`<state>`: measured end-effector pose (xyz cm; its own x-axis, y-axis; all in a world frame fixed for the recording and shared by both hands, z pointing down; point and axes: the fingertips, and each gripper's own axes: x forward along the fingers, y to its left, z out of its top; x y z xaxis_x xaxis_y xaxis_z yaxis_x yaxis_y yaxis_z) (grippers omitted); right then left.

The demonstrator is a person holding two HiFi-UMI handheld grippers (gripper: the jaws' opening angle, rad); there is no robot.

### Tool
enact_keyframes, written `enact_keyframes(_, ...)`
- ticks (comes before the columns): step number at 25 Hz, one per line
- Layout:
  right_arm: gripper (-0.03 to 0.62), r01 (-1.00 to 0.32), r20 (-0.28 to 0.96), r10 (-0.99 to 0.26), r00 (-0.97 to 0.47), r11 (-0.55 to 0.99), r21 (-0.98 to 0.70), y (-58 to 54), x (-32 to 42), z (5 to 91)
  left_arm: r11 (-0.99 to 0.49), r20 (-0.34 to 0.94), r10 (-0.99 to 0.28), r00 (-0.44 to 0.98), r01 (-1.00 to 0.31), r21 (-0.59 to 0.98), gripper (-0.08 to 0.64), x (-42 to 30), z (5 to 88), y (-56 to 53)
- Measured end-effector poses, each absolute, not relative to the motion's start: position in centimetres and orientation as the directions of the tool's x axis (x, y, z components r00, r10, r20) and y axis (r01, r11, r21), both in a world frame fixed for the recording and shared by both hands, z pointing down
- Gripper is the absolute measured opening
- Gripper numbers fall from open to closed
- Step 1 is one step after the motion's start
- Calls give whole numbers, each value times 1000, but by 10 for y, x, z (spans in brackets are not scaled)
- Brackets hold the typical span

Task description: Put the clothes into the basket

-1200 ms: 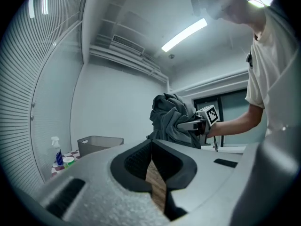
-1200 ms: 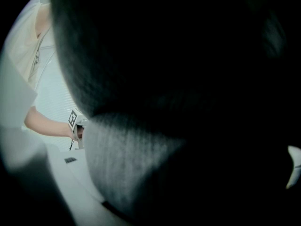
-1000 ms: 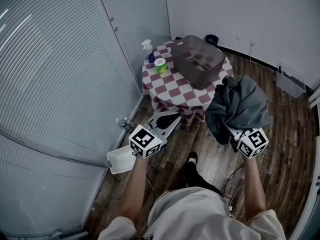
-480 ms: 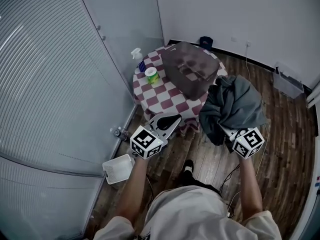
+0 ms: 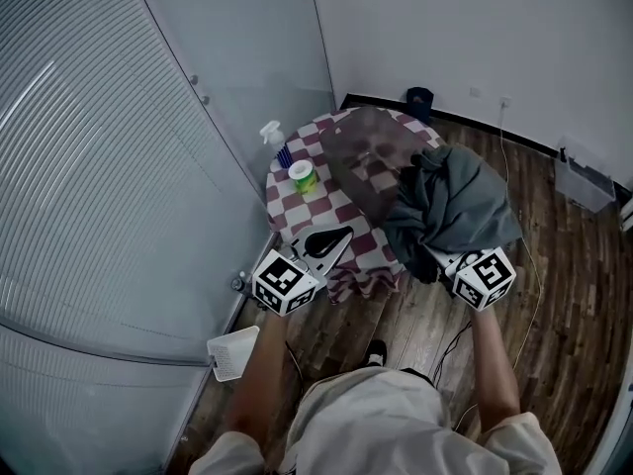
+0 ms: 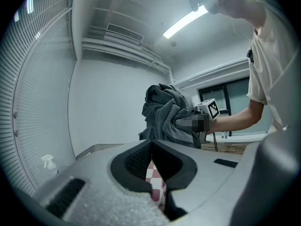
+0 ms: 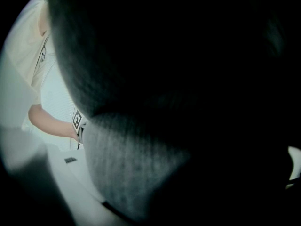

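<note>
1. The clothes (image 5: 453, 198) are a soft, crumpled grey bundle that hangs in loose folds from the right gripper (image 5: 445, 257). Its jaws stand about half apart and are clamped on the fabric.
2. In the head view the bundle hangs in the air at the right edge of the table (image 5: 341, 216). It overlaps the right side of the basket (image 5: 366, 146) but is not inside it.
3. The basket is a dark, see-through rectangular box with rounded corners, standing on the far half of the round table. The checked cloth (image 5: 348, 247) shows through its walls.
4. The left gripper (image 5: 341, 236) is closed tip to tip on nothing, over the table's near edge.
5. A green cup (image 5: 303, 174) and a spray bottle (image 5: 269, 132) stand by the left edge.
6. The right gripper view shows only a dark, fine-ribbed weave across the lens.
7. The left gripper view shows its ridged black pads (image 6: 136, 160) meeting, with the checks visible below them.
</note>
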<state>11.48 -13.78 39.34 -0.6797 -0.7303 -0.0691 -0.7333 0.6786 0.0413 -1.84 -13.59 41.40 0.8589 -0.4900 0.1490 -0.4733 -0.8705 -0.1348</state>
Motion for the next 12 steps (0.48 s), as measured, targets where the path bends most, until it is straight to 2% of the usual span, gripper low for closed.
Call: enact_keyframes(12,252,-701,-56,-701,-711,713,-12,-194,121,387,-837,169,-547,820,-539,-96,15,-18,423,-184)
